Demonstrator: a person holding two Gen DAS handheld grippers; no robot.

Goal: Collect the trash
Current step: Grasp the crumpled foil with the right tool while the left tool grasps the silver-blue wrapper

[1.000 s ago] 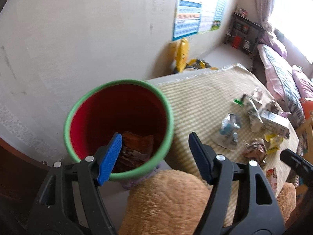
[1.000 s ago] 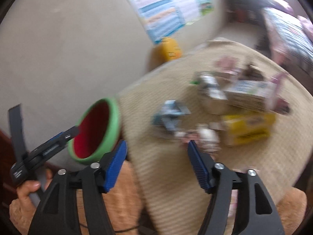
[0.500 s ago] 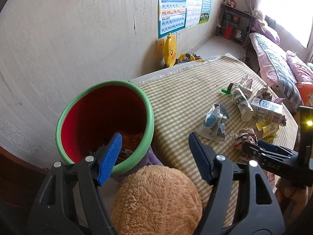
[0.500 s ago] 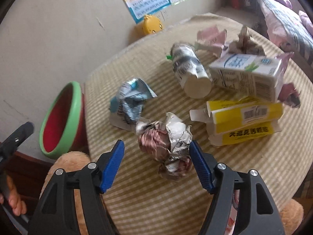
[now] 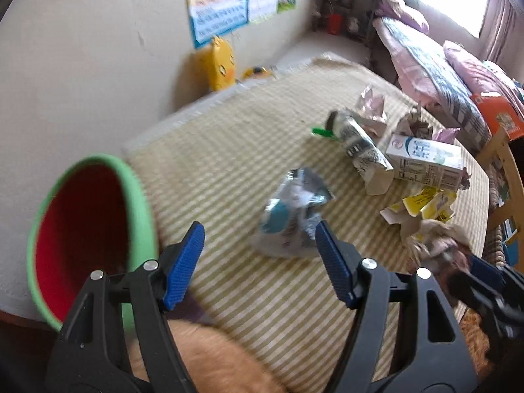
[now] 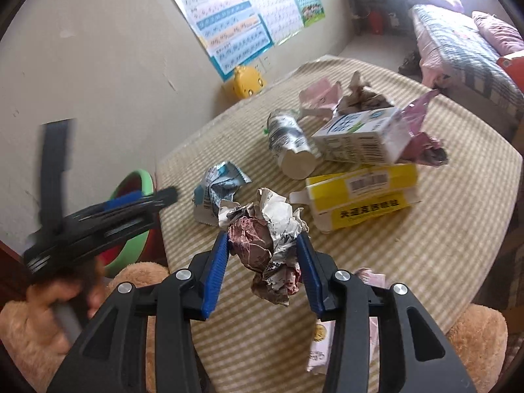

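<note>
Crumpled paper wad [image 6: 267,245] sits on the worktop [image 6: 442,245], my right tool [image 6: 263,262] just closing onto it, pads touching both sides. My left tool [image 5: 258,262] hangs apart, empty. Bin [image 5: 137,203] waits left; bottle [image 6: 290,145], 2 cartons and wrappers remain.

Both views are taken from up on the grippers, looking forward and steeply down along the blue fingers. The left wrist view is set near the table's [image 5: 249,150] left edge, close to the green-rimmed bin [image 5: 137,196]. The right wrist view is pushed in tight over the crumpled paper wad [image 6: 267,239]. Shared by both: the striped tabletop, bin, silver wrapper [image 5: 293,219], cartons.
</note>
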